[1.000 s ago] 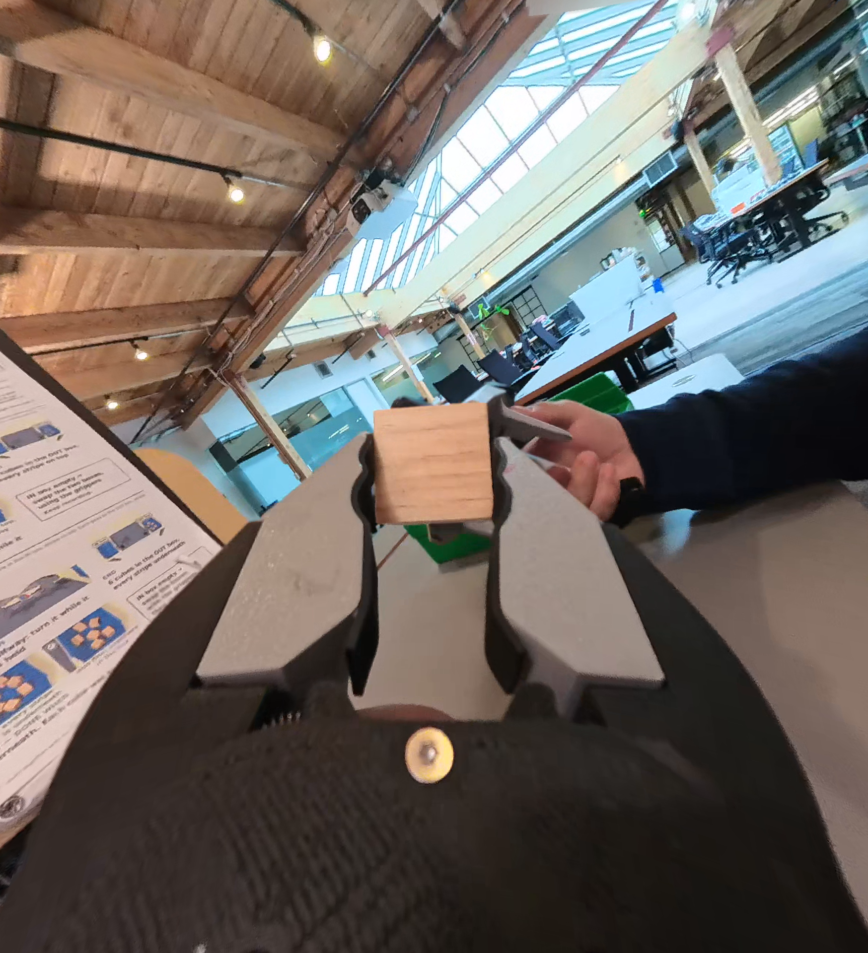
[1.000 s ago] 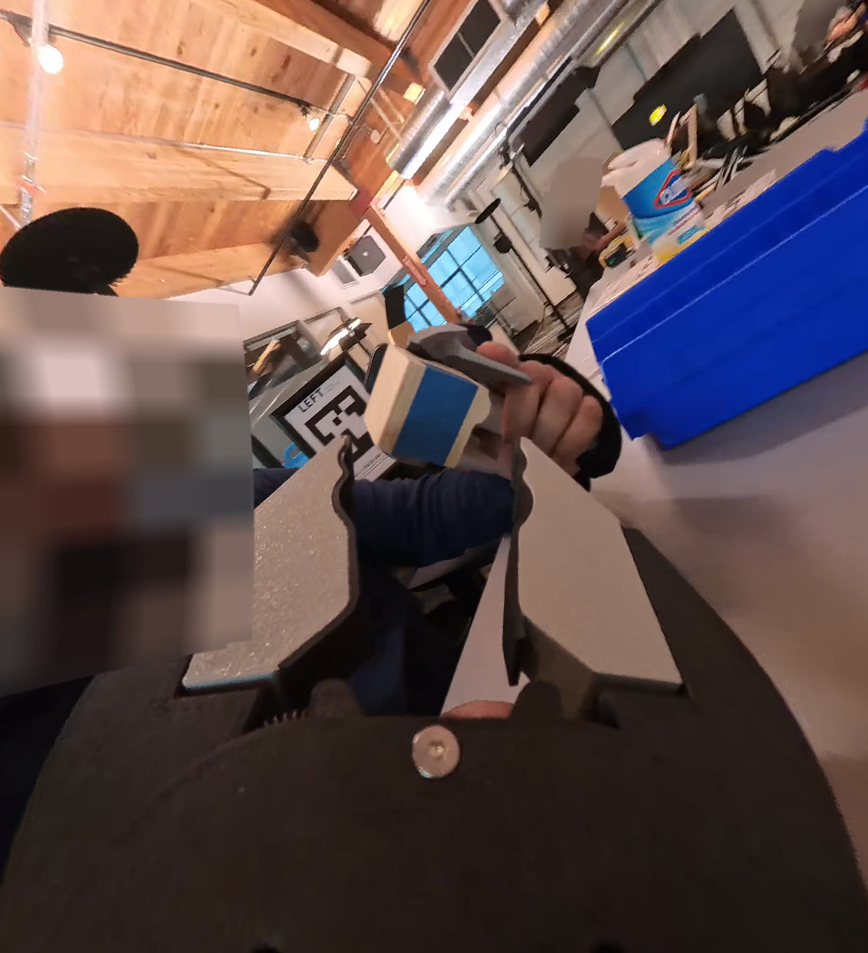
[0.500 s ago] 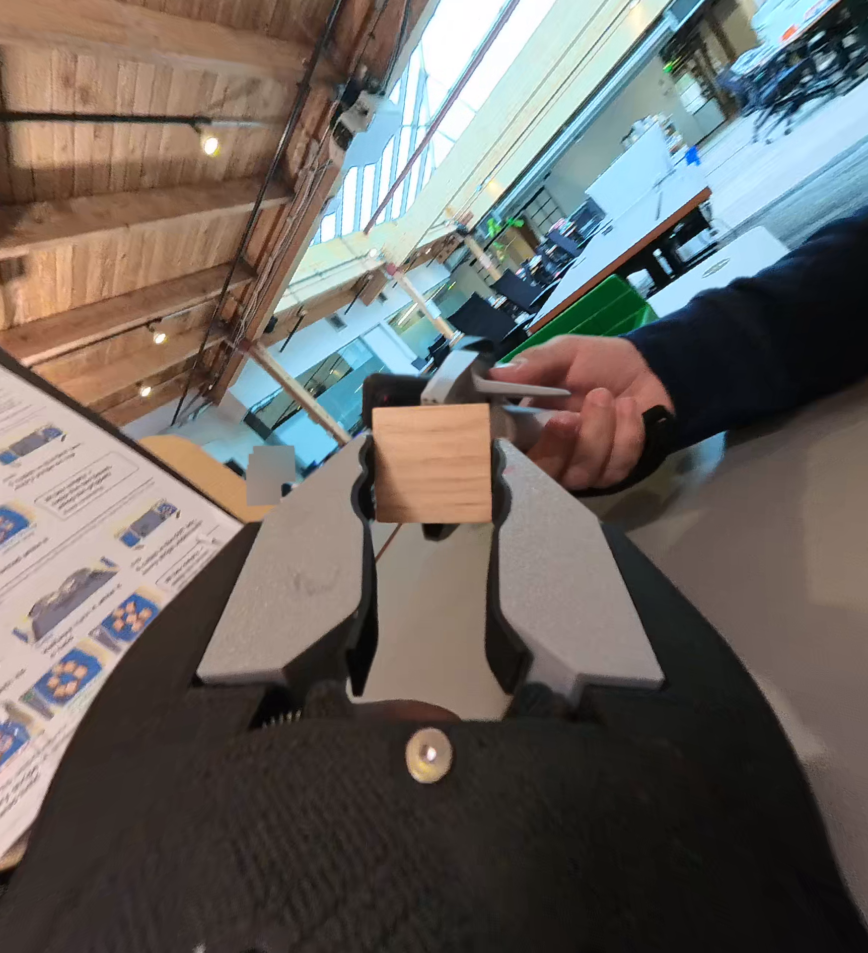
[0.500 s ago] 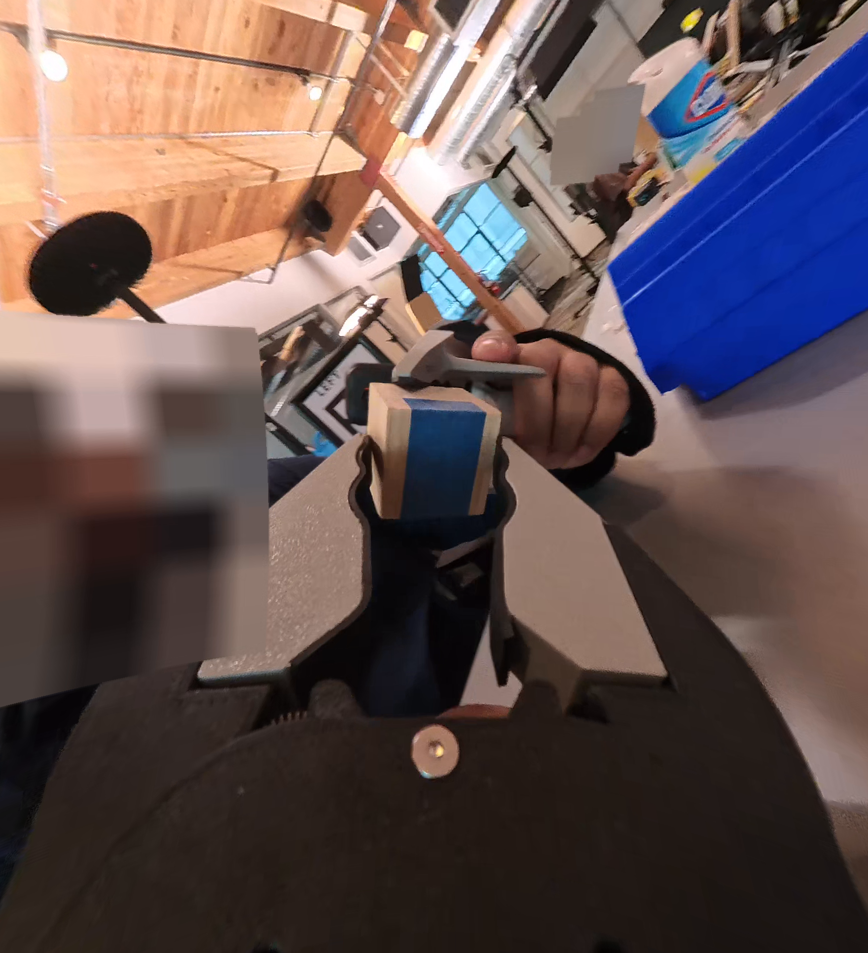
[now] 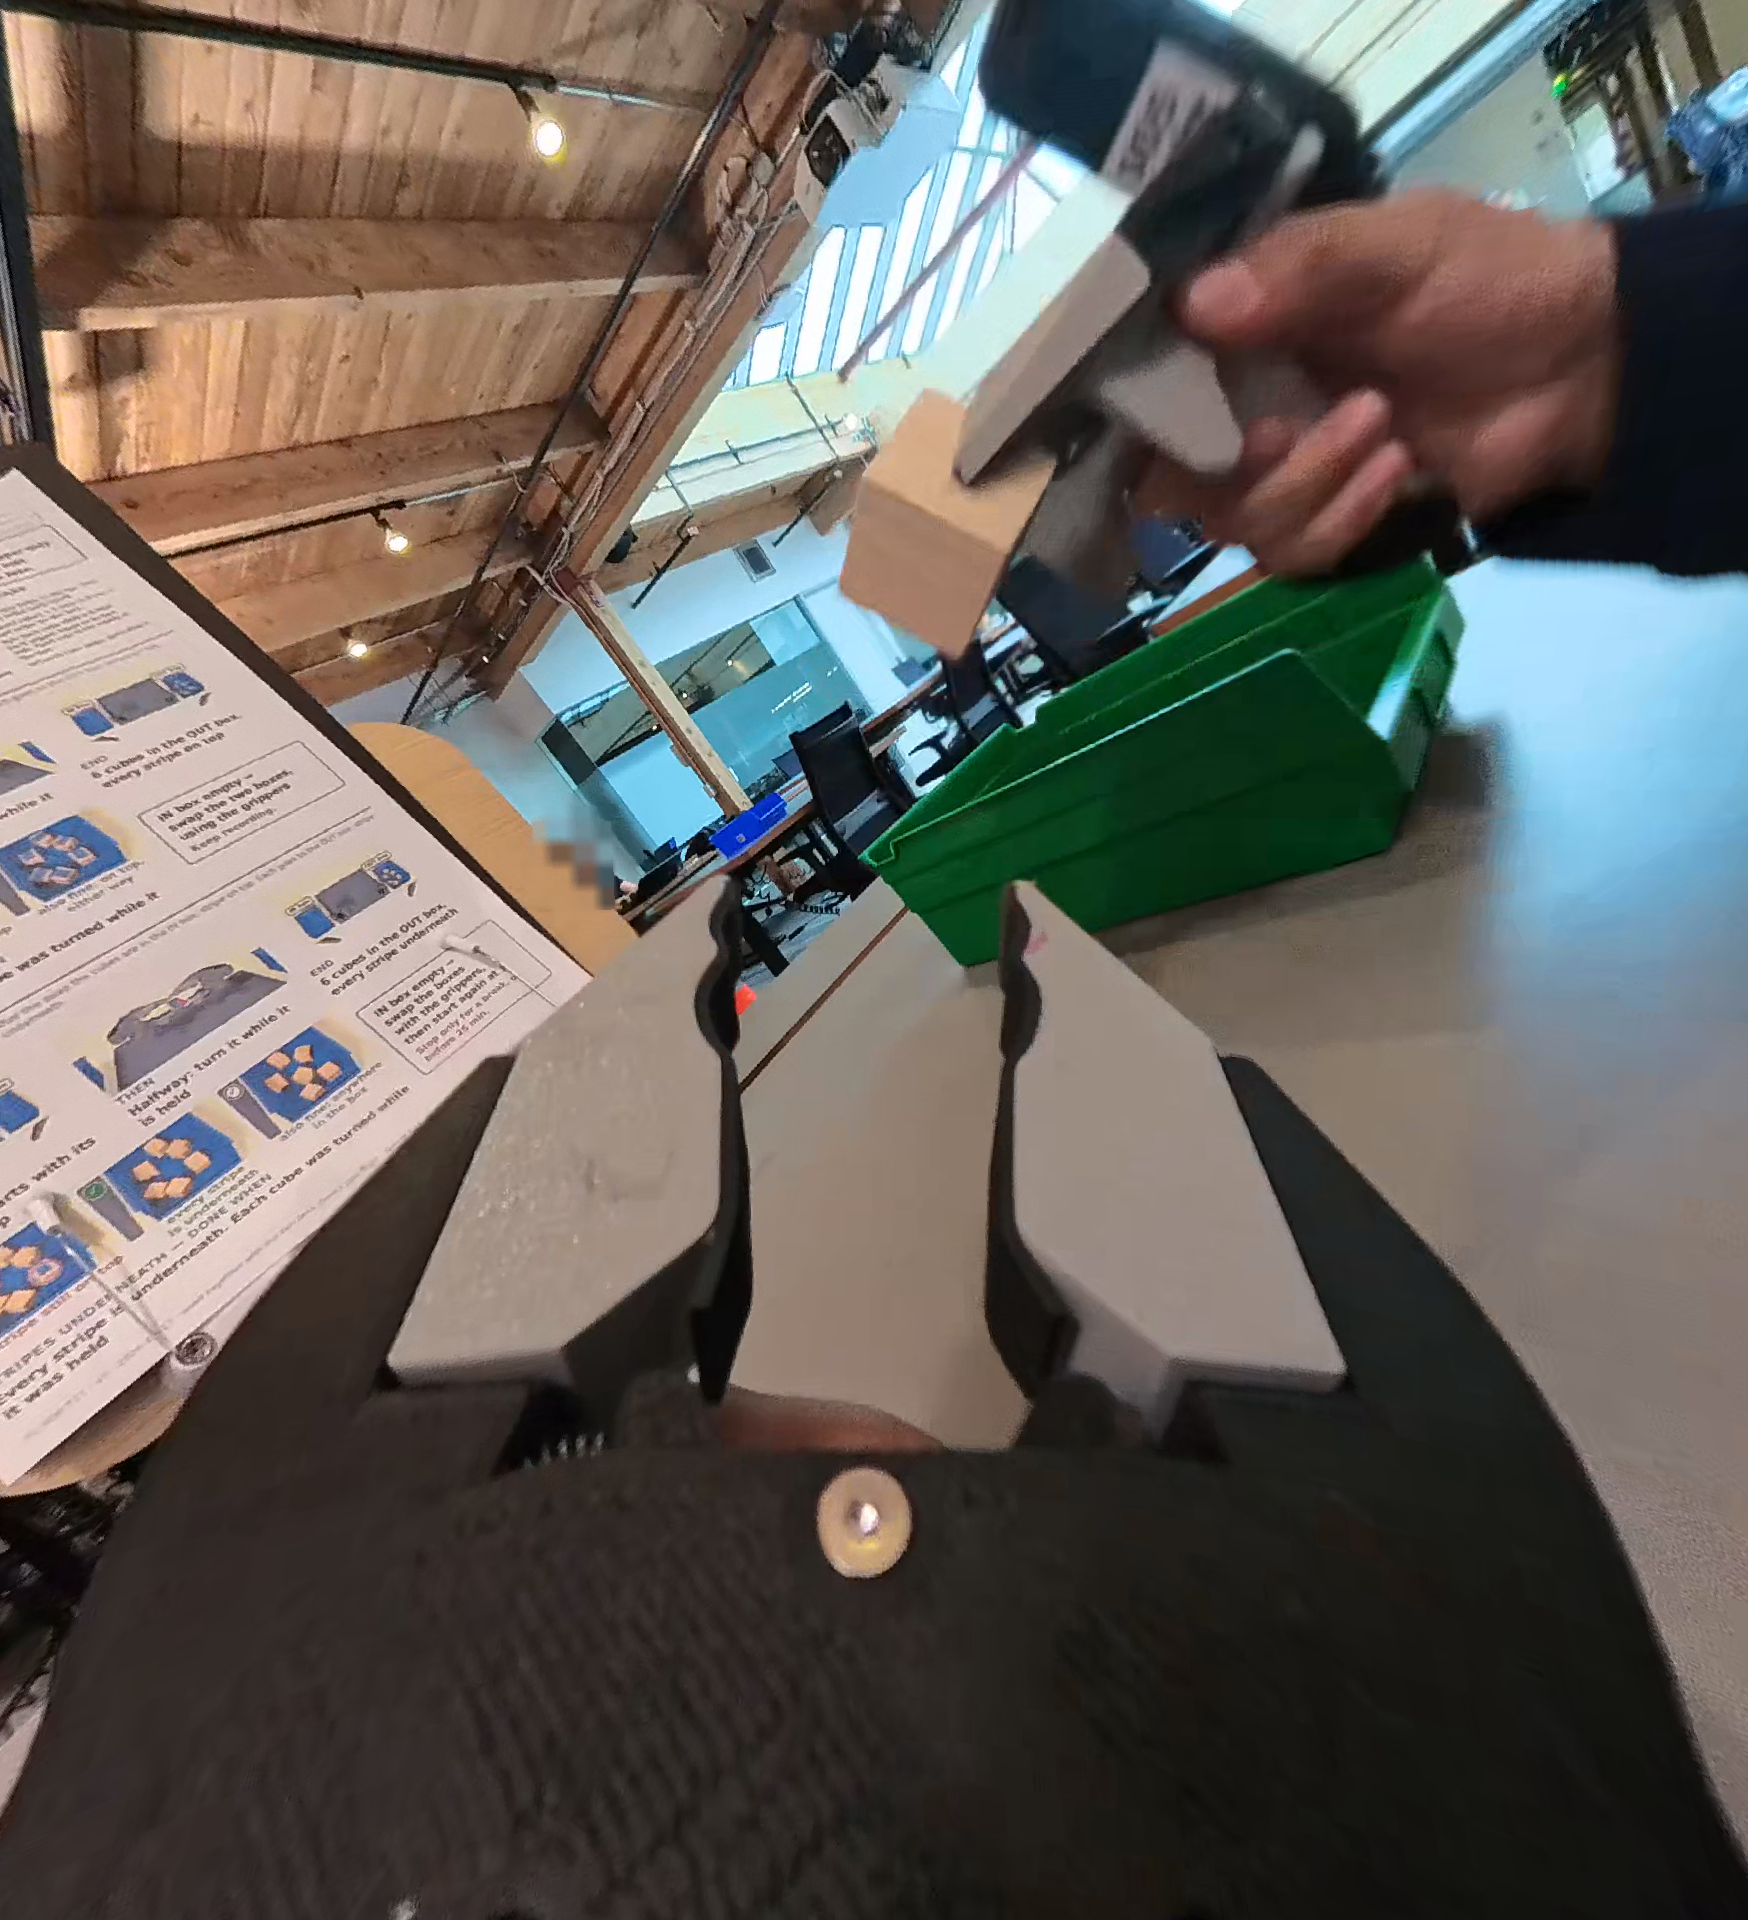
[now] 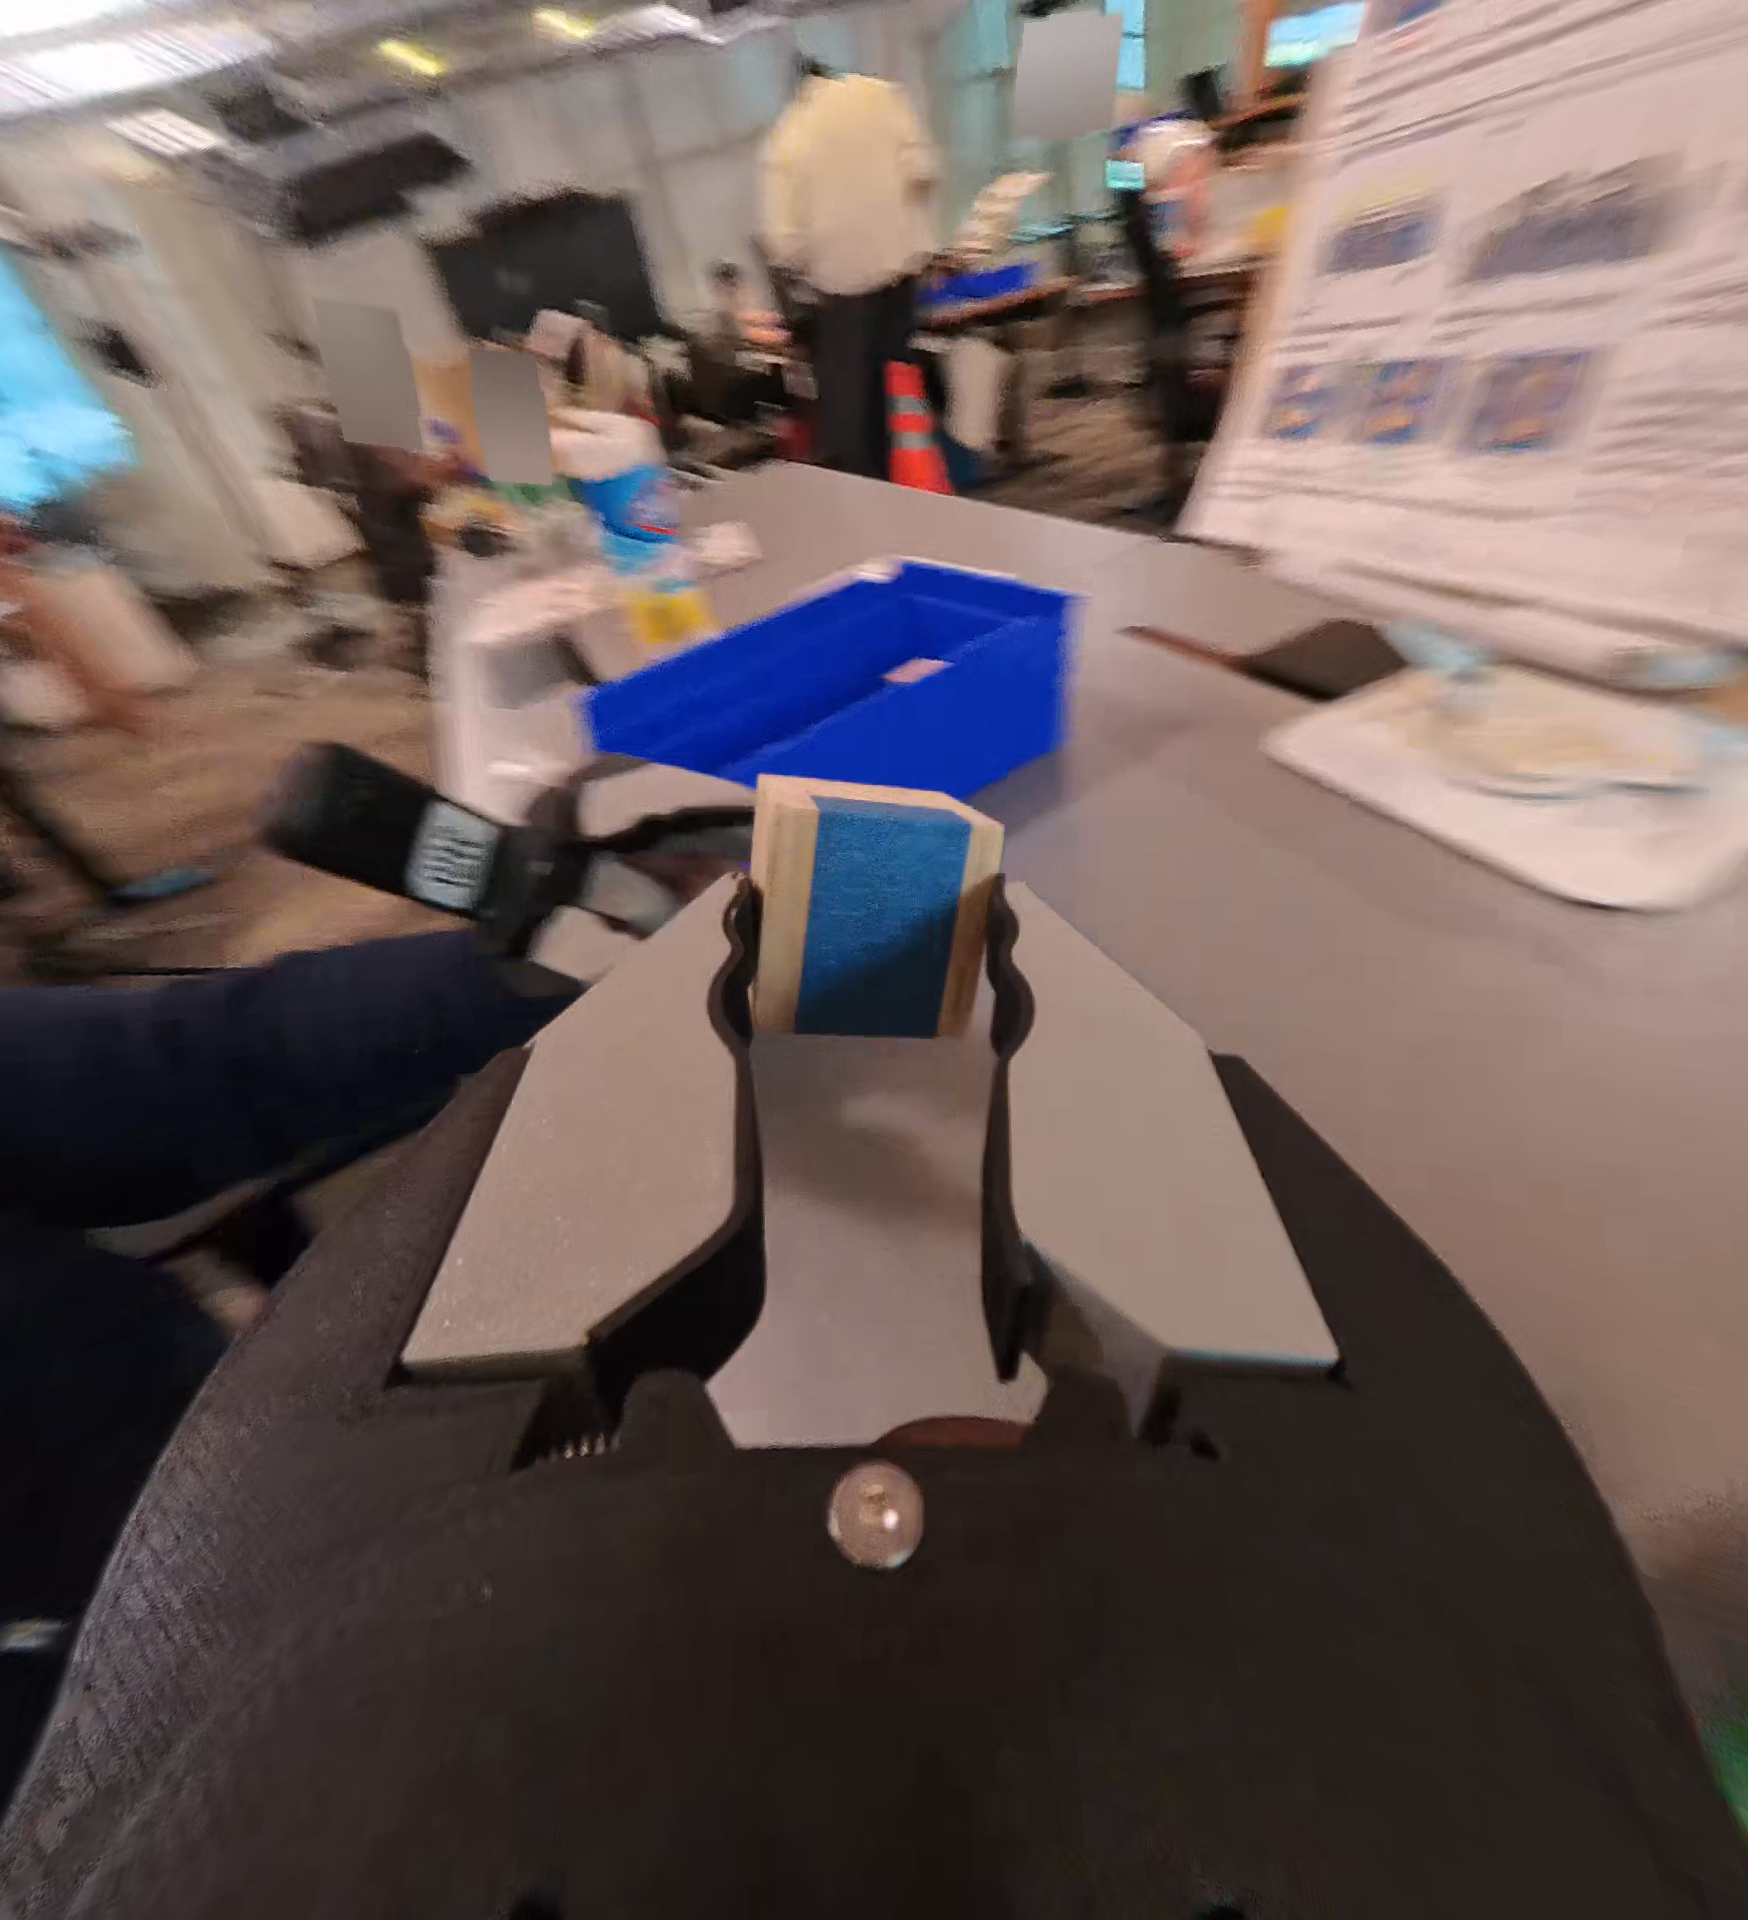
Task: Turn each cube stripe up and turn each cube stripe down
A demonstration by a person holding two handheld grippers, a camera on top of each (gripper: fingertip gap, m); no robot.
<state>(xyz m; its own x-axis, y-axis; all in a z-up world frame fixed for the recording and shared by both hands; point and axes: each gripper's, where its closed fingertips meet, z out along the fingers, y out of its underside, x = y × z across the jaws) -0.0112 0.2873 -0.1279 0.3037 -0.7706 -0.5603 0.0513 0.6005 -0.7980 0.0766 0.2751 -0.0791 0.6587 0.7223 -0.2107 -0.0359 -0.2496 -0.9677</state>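
Left wrist view looks along a grey counter [image 5: 1472, 1039] under a timber ceiling with spot lamps and a long skylight, in a large open room with desks and chairs far off. An instruction sheet [image 5: 122, 935] on a board stands at the left. A green bin [image 5: 1161, 810] sits on the counter at far right; its inside is hidden from here. The left claw [image 5: 865, 966] is parted and holds nothing. Above the bin, the right claw [image 5: 995, 488] in a person's hand [image 5: 1389, 395] grips the wooden cube [image 5: 927, 551]. In the right wrist view the right claw [image 6: 870, 935] pinches that cube [image 6: 870, 914] between its fingertips, in the air above the counter [image 6: 1369, 1039], the blue stripe facing the camera. A blue bin [image 6: 849, 686] lies beyond it, with one small pale thing inside, too blurred to identify. A poster board [image 6: 1535, 312] stands at far right, and blurred people stand in the room behind.
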